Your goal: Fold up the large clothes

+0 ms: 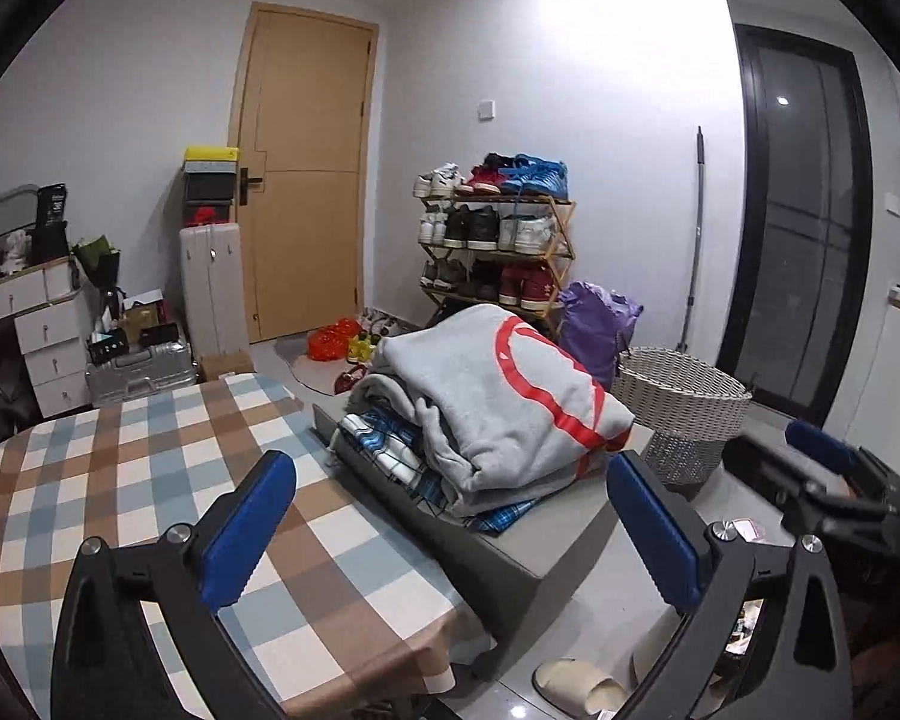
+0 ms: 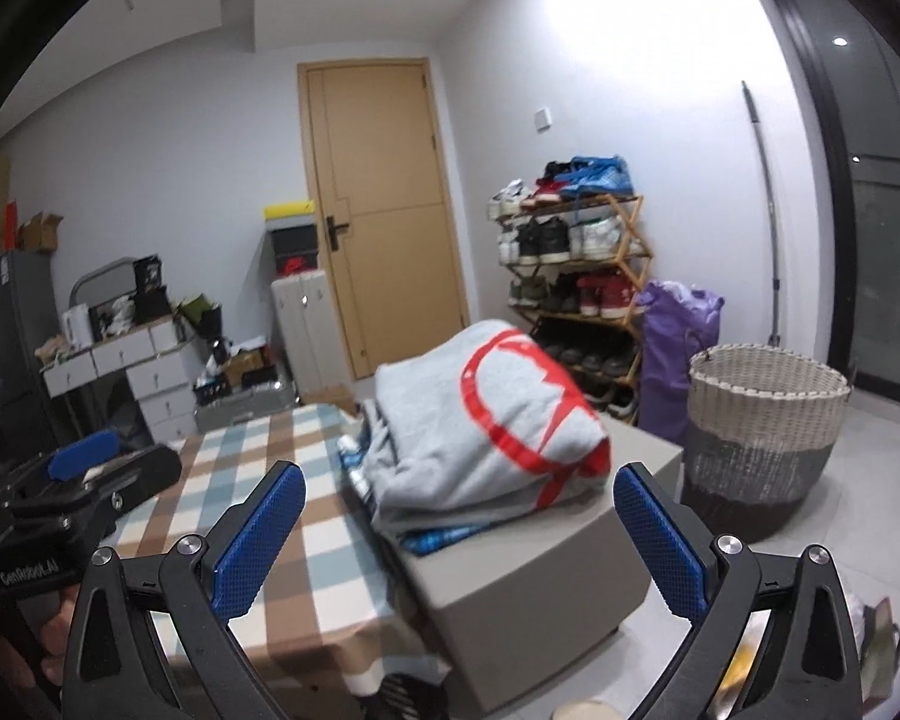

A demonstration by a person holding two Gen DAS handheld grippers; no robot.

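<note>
Nearest my left wrist camera are the 2 blue pads [image 1: 249,531] of the left gripper [image 1: 450,528], spread wide with nothing between them. Under them I see the checked tablecloth [image 1: 168,456], in blue, brown and white squares, covering the table. A pale slipper [image 1: 576,687] lies on the floor tiles at the bottom edge.

In the right wrist view my right gripper [image 2: 459,534] is likewise released, its jaws standing far apart and empty. At the left edge of that view I can see the left gripper [image 2: 84,483] from the side.

The folded grey sweatshirt [image 1: 498,396] with the red print lies on top of a stack of clothes, over a blue plaid garment [image 1: 390,450]. The stack rests on a grey box [image 2: 534,576] just beside the table's right edge, beyond both grippers; neither gripper touches it.

To the right of the box stands a woven laundry basket [image 2: 762,414], white above and grey below. Behind it I see a purple bag [image 2: 678,354], a wooden shoe rack [image 1: 498,246] full of shoes, and a tan door [image 1: 306,180]. White drawers [image 1: 48,324] sit against the left wall.
</note>
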